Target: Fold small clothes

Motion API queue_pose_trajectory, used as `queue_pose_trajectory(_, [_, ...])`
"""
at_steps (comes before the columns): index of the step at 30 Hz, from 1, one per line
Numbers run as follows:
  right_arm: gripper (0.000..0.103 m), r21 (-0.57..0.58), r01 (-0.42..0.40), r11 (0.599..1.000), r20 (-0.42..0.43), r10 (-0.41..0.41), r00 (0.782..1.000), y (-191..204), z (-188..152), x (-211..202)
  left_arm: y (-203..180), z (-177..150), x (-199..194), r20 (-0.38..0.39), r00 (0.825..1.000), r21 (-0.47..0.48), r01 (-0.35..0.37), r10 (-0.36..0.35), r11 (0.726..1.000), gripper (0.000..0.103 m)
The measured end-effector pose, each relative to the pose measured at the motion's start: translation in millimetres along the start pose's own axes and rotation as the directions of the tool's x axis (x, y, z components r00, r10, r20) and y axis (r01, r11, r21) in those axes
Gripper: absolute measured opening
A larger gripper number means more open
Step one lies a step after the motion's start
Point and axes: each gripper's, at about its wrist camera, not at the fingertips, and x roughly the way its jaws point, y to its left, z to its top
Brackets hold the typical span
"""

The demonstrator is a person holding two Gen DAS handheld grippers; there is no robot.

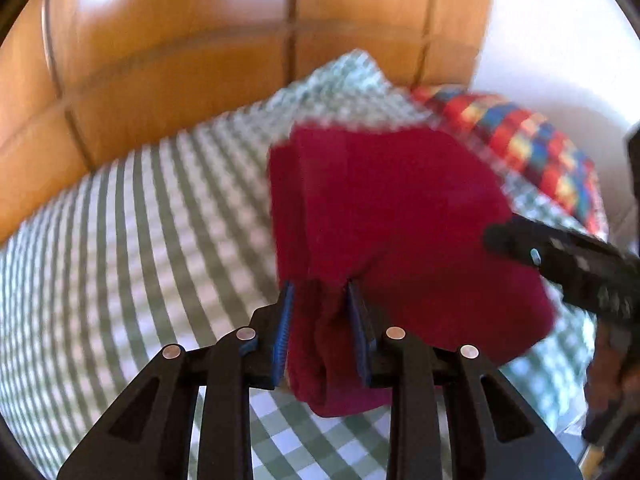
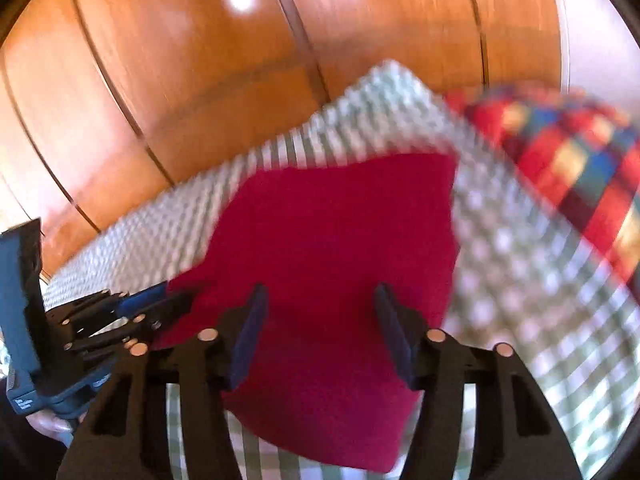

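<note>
**Red cloth in my left grip**

My left gripper (image 1: 320, 292) pinches a bunched edge of the red cloth (image 1: 384, 208) over the checked sheet (image 1: 132, 216). My right gripper (image 2: 320, 300) hangs above the cloth, jaws apart. A plaid pillow (image 2: 568, 160) lies beyond the cloth.

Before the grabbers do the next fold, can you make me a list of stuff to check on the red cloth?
1. Left gripper pinching the red cloth: ok, a bunch sits between its pads.
2. Right gripper holding cloth: not ok, jaws stand open over it.
3. Cloth on the checked cover: ok.
4. Cloth clear of the colourful pillow: ok.
5. Edges lined up: cannot tell, too blurry.
</note>
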Motion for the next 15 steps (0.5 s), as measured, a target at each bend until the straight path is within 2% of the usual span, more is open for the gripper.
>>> queue_pose_trajectory(4, [0.055, 0.016, 0.031, 0.999, 0.021, -0.031, 0.999, 3.1, 2.8, 0.5, 7.4, -5.7, -0.8, 0.012, 0.999, -0.044, 0.03, -0.03, 0.999, 0.026])
queue_pose_trajectory(7, [0.055, 0.019, 0.05, 0.999, 0.039, -0.051, 0.998, 6.3, 4.0, -8.8, 13.5, -6.3, -18.5, 0.042, 0.999, -0.075, 0.023, -0.02, 0.997, 0.035])
queue_pose_trajectory(8, [0.057, 0.018, 0.06, 0.998, 0.048, -0.061, 0.997, 8.1, 3.8, -11.4, 14.4, -7.1, -27.3, 0.063, 0.998, -0.08, 0.009, -0.004, 0.997, 0.038])
queue_pose_trajectory(9, [0.064, 0.022, 0.065, 0.998, 0.058, -0.066, 0.996, 10.3, 3.0, -17.1, 15.8, -8.1, -34.1, 0.083, 0.997, -0.085, 0.001, 0.006, 0.996, 0.038])
queue_pose_trajectory(11, [0.069, 0.031, 0.081, 0.996, 0.089, -0.083, 0.993, 16.2, -0.4, -32.5, 16.5, -11.4, -45.2, 0.116, 0.993, -0.086, -0.013, 0.023, 0.996, 0.038])
queue_pose_trajectory(15, [0.08, 0.045, 0.175, 0.983, 0.133, -0.18, 0.975, 33.5, -12.8, -54.6, 18.3, -20.3, -63.6, 0.15, 0.985, -0.104, -0.069, 0.085, 0.992, 0.038])
